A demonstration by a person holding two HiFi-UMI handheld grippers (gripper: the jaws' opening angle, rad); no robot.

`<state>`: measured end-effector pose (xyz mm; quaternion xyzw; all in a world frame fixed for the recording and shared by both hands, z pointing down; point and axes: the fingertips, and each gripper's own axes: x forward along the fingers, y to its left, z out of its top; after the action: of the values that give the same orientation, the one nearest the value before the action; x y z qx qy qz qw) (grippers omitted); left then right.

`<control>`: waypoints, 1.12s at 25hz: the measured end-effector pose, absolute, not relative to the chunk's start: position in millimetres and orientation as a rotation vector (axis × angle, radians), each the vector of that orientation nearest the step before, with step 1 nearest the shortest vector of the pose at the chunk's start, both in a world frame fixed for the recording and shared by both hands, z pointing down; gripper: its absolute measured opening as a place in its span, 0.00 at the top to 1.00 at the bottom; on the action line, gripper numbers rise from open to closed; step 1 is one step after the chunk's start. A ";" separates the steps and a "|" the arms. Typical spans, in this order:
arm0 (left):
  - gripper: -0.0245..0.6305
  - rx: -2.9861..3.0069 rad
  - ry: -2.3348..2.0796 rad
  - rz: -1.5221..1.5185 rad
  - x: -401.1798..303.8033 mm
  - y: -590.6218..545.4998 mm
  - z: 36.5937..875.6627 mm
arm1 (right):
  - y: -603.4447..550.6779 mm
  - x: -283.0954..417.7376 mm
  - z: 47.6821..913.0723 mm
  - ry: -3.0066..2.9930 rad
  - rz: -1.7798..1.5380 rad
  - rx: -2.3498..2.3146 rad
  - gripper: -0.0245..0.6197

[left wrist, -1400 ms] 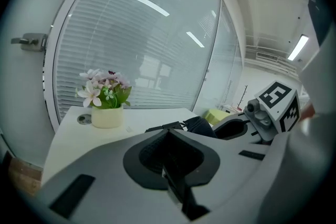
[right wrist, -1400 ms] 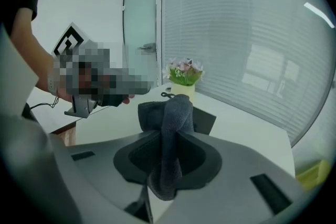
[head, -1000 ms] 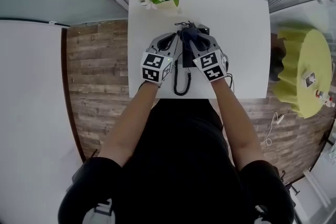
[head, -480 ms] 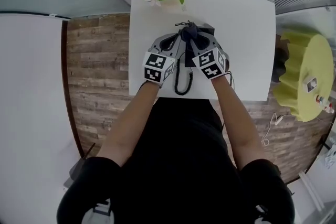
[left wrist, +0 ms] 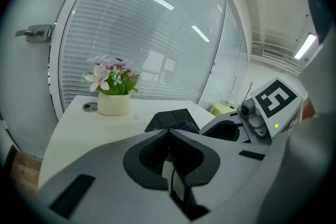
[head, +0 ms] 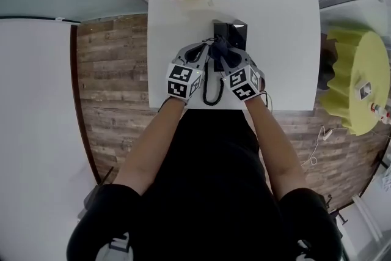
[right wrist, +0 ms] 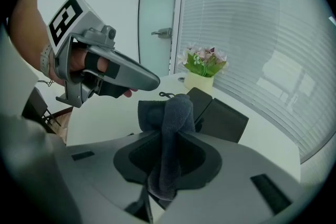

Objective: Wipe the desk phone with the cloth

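Right gripper (right wrist: 169,136): clenched on a dark grey cloth (right wrist: 175,113), which stands bunched up out of the jaws. The cloth is at the near edge of the black desk phone (head: 231,32) (contact with the phone cannot be confirmed). The phone sits at the middle of the white table (head: 284,40).

Left gripper (left wrist: 168,132): jaws closed together, nothing between them. It is held just left of the right gripper, tip pointing toward the cloth.

A black coiled cord (head: 211,87) runs from the phone toward the table's near edge, passing between the two grippers.

A pale flower pot (left wrist: 113,104) with pink and white blooms stands at the far left corner of the table, well apart from the phone.
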<state>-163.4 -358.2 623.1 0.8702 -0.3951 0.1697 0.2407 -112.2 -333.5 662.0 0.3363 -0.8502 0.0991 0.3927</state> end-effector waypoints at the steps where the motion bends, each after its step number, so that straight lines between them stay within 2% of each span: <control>1: 0.95 2.378 -1.075 0.470 -162.8 -354.4 625.5 | -327.8 -111.8 664.8 -2.154 0.256 0.849 0.83; 14: 0.95 2.424 -1.026 0.491 -161.4 -325.8 611.4 | -271.6 -100.9 676.2 -2.125 0.350 0.771 0.82; 20: 0.95 2.591 -1.008 0.498 -163.4 -320.0 547.6 | -284.6 -77.4 601.2 -2.255 0.356 0.950 0.82; 28: 0.95 2.726 -0.972 0.320 -163.6 -311.7 443.8 | -292.0 -61.9 455.5 -2.575 0.259 1.209 0.83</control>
<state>-163.6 -311.7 443.8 0.9301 -0.3316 0.1093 0.1145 -61.9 -292.0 455.5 0.4189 -0.8923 0.0899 0.1421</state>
